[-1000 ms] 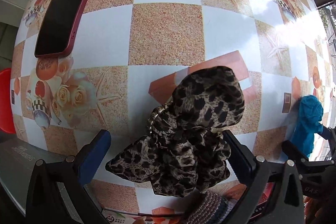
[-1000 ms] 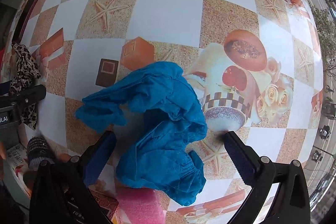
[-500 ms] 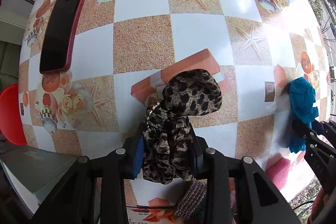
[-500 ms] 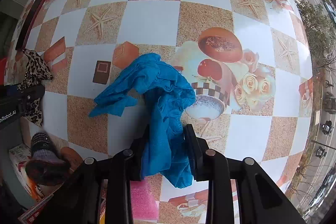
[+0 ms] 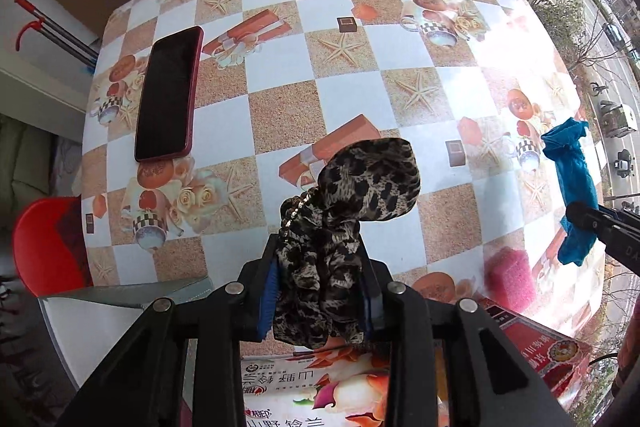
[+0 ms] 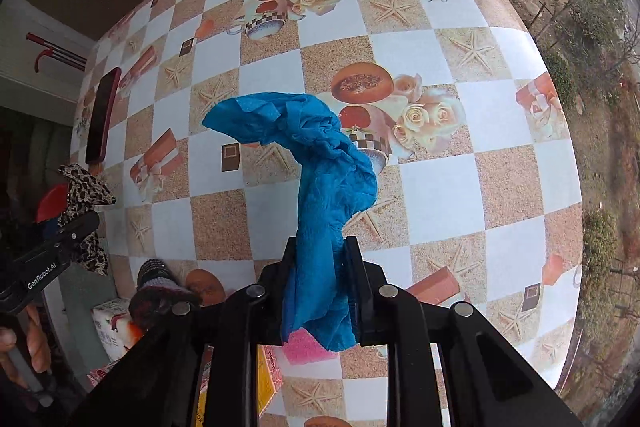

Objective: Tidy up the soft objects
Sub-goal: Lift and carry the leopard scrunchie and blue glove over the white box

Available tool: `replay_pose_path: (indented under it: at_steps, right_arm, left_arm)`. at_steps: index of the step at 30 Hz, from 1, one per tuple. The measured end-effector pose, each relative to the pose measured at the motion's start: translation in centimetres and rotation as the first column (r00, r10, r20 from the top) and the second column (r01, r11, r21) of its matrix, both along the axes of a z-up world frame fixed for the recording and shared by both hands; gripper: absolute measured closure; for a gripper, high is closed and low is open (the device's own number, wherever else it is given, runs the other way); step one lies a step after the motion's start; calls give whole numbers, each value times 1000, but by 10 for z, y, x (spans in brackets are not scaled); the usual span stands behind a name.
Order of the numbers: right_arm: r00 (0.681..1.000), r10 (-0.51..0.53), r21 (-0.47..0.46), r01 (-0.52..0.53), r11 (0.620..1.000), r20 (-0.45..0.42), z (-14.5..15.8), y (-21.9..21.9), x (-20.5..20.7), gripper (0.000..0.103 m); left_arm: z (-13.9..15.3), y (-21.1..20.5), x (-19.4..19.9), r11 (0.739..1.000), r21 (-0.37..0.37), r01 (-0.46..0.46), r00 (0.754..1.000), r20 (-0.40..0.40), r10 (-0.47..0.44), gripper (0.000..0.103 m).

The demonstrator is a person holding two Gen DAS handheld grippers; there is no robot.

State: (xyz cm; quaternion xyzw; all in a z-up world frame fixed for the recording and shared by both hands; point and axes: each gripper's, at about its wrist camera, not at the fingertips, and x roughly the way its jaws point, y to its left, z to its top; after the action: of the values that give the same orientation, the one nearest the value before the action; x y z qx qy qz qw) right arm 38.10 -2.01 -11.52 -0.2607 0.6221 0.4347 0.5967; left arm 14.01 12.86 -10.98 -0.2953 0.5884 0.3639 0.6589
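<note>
Above the checkered surface (image 5: 280,99), the left gripper (image 5: 320,301) clenches a leopard scrunchie (image 5: 352,211) while the right gripper (image 6: 320,291) grasps a blue cloth (image 6: 320,171).

A table (image 5: 276,107) covered in a checkered cloth with starfish and teacup prints. Bright daylight enters from a window (image 5: 592,11) at right. A red chair (image 5: 48,239) stands left.
</note>
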Motion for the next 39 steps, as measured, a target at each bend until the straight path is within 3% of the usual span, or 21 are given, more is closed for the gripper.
replay_pose_path:
  at_steps: [10, 24, 32, 39]
  right_arm:
    - [997, -73, 61, 73, 995, 6, 45, -30, -28, 81]
    - [990, -142, 26, 142, 990, 11, 66, -117, -88, 81]
    - [990, -144, 2, 144, 990, -1, 70, -153, -134, 81]
    - [999, -38, 12, 38, 999, -9, 77, -154, -185, 81]
  left_arm:
    - [49, -64, -17, 994, 20, 111, 993, 41, -112, 68]
    - [81, -134, -57, 943, 77, 323, 943, 53, -328, 68]
    - [91, -149, -87, 928, 98, 358, 929, 65, -365, 68]
    - [95, -147, -116, 935, 109, 337, 935, 75, -346, 68]
